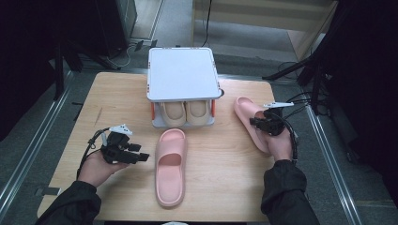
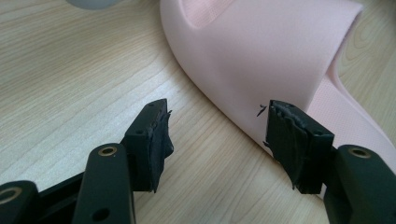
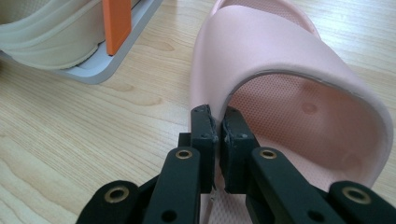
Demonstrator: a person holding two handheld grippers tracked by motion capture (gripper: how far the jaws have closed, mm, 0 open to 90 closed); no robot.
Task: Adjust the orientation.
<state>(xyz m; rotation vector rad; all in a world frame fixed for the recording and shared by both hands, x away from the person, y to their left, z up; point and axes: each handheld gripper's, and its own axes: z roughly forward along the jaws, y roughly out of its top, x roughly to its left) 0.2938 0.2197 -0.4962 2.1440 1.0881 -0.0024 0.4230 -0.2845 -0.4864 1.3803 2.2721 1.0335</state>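
Pink slipper (image 1: 251, 123) lying toe-away, right gripper (image 1: 263, 124) jaws pinching its strap edge

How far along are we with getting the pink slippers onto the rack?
Done: the beige pair sits on the rack's lower shelf. In hand: the right gripper is shut on the right pink slipper's strap edge. Left: the middle pink slipper lies on the table, left gripper open beside it.
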